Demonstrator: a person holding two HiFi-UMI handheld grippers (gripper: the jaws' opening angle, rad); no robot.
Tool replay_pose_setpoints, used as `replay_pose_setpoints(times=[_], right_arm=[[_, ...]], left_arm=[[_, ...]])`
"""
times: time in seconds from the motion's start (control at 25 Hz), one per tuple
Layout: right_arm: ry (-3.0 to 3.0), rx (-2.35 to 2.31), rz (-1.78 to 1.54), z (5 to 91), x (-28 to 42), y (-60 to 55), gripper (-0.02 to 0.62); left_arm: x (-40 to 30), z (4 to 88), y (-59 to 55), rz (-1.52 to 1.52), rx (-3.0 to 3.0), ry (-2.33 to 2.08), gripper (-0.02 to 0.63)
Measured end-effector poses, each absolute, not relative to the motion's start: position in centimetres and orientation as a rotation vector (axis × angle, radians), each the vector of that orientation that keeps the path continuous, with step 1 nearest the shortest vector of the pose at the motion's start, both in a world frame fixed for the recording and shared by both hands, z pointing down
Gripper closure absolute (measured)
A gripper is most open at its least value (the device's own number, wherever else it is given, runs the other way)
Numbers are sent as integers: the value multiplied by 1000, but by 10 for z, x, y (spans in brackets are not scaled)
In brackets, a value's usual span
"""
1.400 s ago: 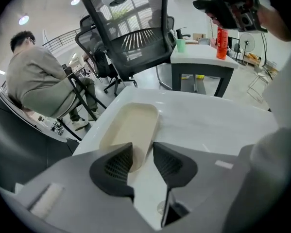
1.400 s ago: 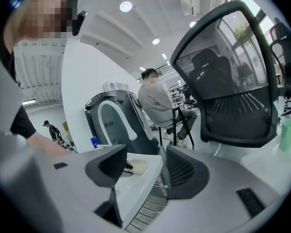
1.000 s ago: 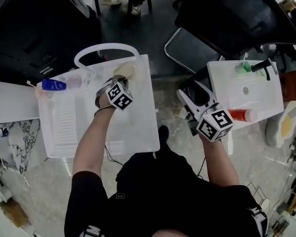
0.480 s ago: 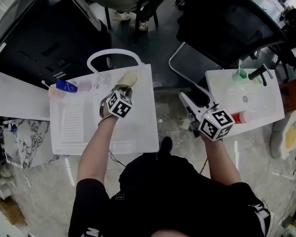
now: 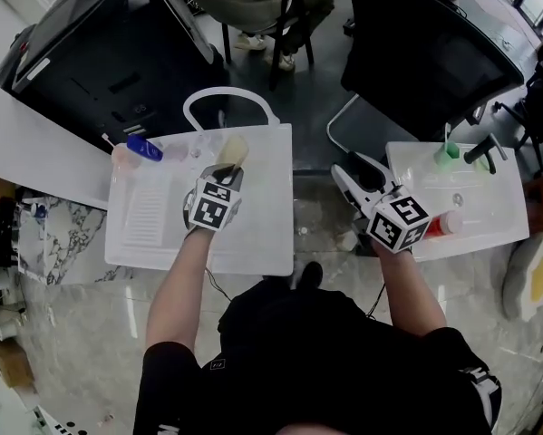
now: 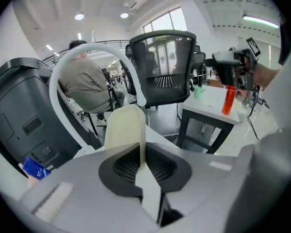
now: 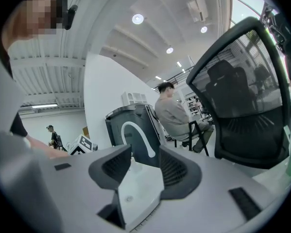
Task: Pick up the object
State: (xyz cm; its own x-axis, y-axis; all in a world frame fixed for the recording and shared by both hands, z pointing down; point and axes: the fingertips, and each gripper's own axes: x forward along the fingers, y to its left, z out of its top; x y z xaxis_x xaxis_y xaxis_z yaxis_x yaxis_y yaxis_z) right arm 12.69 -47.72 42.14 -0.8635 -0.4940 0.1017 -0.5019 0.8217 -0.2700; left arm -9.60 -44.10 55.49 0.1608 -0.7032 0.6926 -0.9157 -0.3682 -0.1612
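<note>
The flat cream piece [image 6: 123, 130] is gripped edge-on in the closed jaws of the left gripper [image 5: 227, 168] and held up over the white tray [image 5: 253, 243], apparently clear of it. The pick is judged all but done. The right gripper [image 5: 358, 172] is kept aside, jaws apart and empty, though they have just been closing. Next, a firm, steady hold is called for, lest the thin piece slip.

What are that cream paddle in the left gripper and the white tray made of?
The cream paddle: probably plastic or silicone, matte; thin, smooth, evenly coloured. The white tray: likely moulded plastic, faintly glossy; ribbed panel, one-piece loop handle.
</note>
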Motion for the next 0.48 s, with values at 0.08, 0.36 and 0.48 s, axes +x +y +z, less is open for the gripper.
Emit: replay_pose_setpoints(times=[0.08, 0.36, 0.48], right_arm=[[-2973, 804, 442, 421, 124, -476, 419], [-2980, 793, 388, 411, 114, -470, 456], [-2975, 817, 344, 402, 109, -470, 477]], left_arm=[[-96, 540, -433, 968, 2150, -1588, 565], [-101, 504, -410, 817, 2191, -1674, 565], [-110, 484, -404, 729, 2218, -1709, 565]])
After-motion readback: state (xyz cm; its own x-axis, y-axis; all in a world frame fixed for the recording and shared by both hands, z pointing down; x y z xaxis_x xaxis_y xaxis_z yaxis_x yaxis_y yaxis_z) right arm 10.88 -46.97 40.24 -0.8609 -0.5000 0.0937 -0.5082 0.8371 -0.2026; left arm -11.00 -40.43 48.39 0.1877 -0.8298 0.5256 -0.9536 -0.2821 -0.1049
